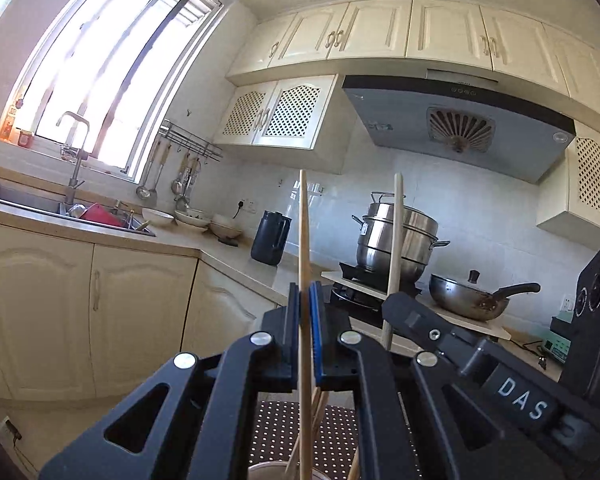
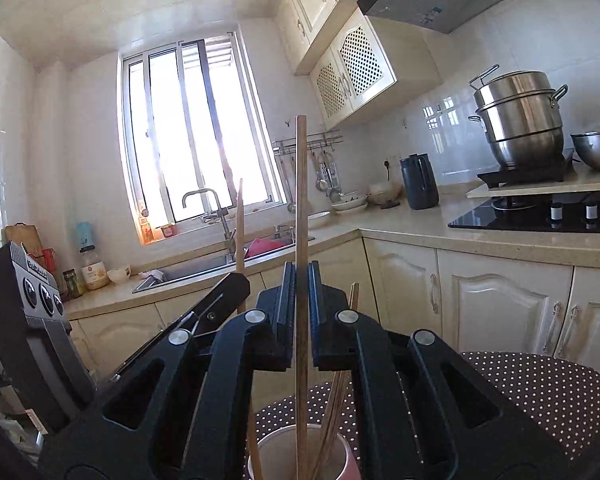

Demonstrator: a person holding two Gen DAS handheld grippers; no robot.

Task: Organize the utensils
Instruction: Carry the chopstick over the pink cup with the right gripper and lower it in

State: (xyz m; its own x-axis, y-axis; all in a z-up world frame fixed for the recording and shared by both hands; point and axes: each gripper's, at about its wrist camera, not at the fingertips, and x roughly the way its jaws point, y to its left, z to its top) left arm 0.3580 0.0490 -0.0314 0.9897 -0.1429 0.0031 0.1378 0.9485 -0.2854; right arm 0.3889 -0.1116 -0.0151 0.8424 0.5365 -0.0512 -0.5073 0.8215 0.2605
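Chopsticks stand upright, 1 pinched in the left claw (image 1: 306, 312), 1 in the right claw (image 2: 301, 304), both above a cup (image 2: 304, 454) on a dotted cushion (image 2: 540, 384). Releasing off-centre could drop either chopstick outside the rim.

A stacked steel steamer pot (image 1: 396, 236) is sitting on the stove beside a lidded wok (image 1: 470, 300), while a dark kettle (image 2: 419, 186) is standing on the surface (image 2: 400, 220). Ladles (image 1: 148, 184) are hanging near the sunlit window (image 2: 192, 136), above a sink (image 2: 204, 266) holding dishes.
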